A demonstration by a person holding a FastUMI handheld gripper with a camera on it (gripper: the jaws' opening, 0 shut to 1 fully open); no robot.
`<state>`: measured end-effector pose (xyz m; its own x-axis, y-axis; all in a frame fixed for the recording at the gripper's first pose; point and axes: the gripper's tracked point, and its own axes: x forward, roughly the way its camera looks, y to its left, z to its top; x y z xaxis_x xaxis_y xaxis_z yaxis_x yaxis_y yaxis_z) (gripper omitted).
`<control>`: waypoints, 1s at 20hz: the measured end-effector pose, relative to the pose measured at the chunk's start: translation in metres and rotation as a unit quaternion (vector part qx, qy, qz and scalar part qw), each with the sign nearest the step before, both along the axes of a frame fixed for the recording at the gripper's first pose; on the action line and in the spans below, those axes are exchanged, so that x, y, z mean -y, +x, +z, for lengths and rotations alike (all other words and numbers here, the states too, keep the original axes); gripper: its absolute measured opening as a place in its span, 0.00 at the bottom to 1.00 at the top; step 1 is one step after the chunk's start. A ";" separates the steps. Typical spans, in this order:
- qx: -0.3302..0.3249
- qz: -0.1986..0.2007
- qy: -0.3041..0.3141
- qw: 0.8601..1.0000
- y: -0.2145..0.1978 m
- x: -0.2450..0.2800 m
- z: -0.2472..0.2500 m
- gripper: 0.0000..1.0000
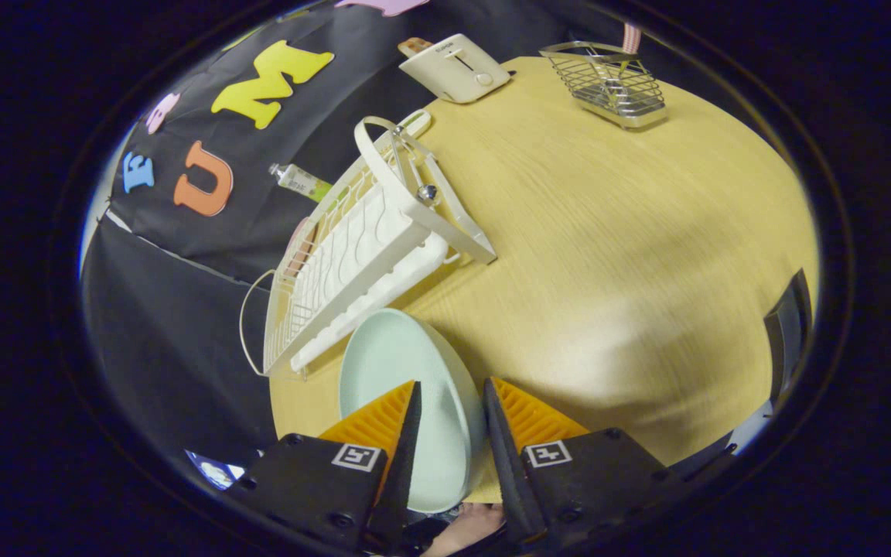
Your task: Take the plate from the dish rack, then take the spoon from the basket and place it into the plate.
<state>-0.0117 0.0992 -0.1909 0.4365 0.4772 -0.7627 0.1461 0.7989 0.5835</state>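
A pale mint plate (391, 363) stands on edge between my fingers, just off the near end of the white dish rack (360, 247). My gripper (452, 384) is shut on its rim, one finger inside the plate and the other against its outer wall. Far across the wooden table (608, 255) stands a wire basket (608, 81). A striped handle (629, 37) pokes up out of it; I cannot tell whether it is the spoon.
A white toaster (457, 68) sits at the far edge of the table, left of the basket. A small bottle (298, 180) lies behind the rack. A dark chair back (790, 325) rises beside the table. A hand (465, 534) shows under the fingers.
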 end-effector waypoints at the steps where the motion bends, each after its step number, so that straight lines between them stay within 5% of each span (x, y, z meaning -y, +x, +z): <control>1: 0.006 0.003 -0.004 1.000 0.000 0.000 0.001 0.56; 5: 0.063 0.017 -0.025 0.998 0.002 0.007 0.014 0.62; 9: 0.147 0.011 -0.072 0.986 0.007 0.038 0.039 0.80; 12: 0.228 -0.015 -0.150 0.962 0.018 0.087 0.060 0.94; 20: 0.354 -0.127 -0.266 0.887 0.052 0.232 0.114 0.95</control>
